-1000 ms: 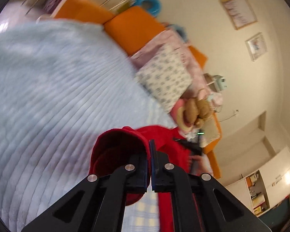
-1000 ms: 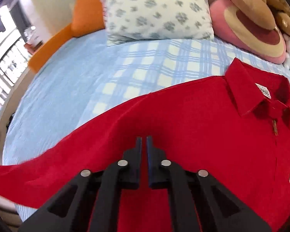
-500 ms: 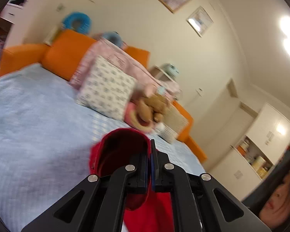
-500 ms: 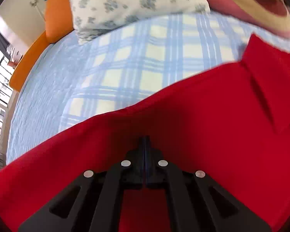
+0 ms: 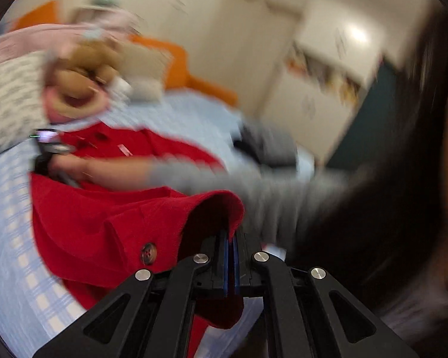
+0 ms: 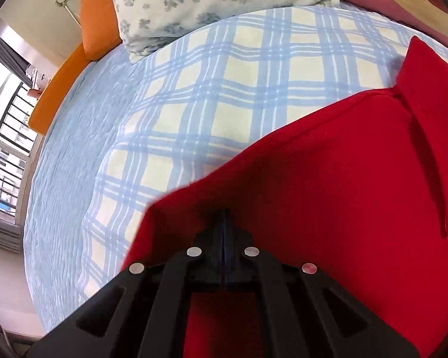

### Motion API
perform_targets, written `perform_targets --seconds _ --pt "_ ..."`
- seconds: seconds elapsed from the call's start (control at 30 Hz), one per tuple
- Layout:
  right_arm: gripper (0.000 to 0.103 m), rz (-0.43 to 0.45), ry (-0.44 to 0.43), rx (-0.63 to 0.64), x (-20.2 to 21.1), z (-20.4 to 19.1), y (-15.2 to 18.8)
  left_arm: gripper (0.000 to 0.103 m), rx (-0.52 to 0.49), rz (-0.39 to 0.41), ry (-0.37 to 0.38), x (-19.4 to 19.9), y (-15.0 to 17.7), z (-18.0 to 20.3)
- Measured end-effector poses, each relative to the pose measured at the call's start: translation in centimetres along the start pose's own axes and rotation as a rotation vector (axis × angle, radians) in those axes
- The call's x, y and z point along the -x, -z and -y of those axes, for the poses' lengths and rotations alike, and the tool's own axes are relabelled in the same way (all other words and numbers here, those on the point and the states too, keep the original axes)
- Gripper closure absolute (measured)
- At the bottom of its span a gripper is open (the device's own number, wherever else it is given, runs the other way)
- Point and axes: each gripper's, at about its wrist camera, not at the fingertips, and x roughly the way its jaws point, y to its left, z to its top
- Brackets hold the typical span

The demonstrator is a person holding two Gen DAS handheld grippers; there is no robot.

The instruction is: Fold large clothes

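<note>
Swung across over the red shirt (image 5: 83,223), left tongs (image 5: 230,238) stay clamped on its cuff; right tongs (image 6: 224,223) pinch its fabric.

We are in a home bedroom: a bed (image 6: 74,155) under a pale blue quilt, a floral pillow (image 6: 212,3) against its orange headboard (image 6: 97,26), a teddy bear (image 5: 83,68) at the head end, white cupboards (image 5: 328,68) beyond.

A bed under a pale blue quilted cover (image 6: 62,161) and a blue-and-cream checked blanket (image 6: 224,95), orange padded headboard (image 6: 98,21) behind a floral pillow (image 6: 212,3); barred window (image 6: 6,149) bright at left; cream walls (image 5: 224,29)
</note>
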Motion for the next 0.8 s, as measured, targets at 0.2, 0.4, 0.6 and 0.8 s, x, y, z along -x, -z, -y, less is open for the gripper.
perform_targets --seconds 0.2,0.4,0.6,0.8 --pt "0.102 -0.004 0.008 0.030 -0.1 -0.2 -0.1 0.096 -0.023 -0.235 0.050 -8.7 3.3 0.6" --pt "0.103 0.008 0.035 0.080 -0.3 -0.6 0.1 0.096 -0.117 -0.419 -0.058 -16.4 8.9 1.9" --pt "0.103 0.069 0.170 0.155 -0.3 -2.3 1.1 0.095 -0.048 -0.416 -0.102 -19.7 12.1 0.7" --pt "0.100 0.095 0.319 0.247 -0.4 -4.3 1.7 0.095 -0.031 -0.365 -0.129 -19.5 13.1 1.0"
